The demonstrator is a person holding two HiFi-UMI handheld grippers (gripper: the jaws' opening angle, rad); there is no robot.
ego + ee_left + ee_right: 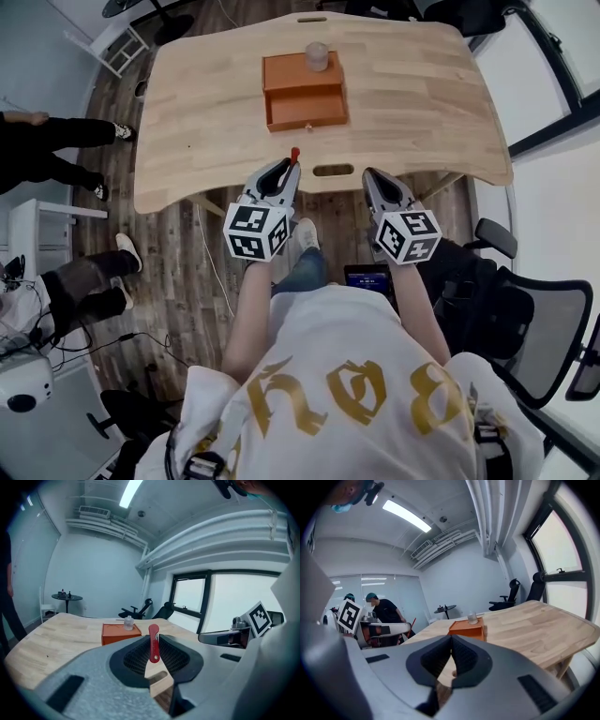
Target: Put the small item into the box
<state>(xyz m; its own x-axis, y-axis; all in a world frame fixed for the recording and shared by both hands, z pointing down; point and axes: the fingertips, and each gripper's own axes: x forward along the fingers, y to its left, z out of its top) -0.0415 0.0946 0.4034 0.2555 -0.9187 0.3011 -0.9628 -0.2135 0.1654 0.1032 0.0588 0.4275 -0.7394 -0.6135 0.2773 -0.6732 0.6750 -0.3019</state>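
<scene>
A small red flat item [153, 643] stands upright between the jaws of my left gripper [153, 645], which is shut on it; the red item [294, 154] shows as a tip at the near table edge, sticking out of the left gripper [290, 164]. The orange box [304, 91] sits mid-table with its drawer pulled toward me, and a clear small jar [317, 56] rests on its top. The same box [120, 633] lies ahead of the left jaws. My right gripper [372, 178] hangs at the near edge, shut and empty [451, 644], with the box [467, 629] ahead.
The wooden table [422, 94] has a slot [333, 171] at the near edge. Black office chairs [525, 309] stand at the right. People's legs [66, 150] are at the left, and a white machine [23, 384] sits lower left.
</scene>
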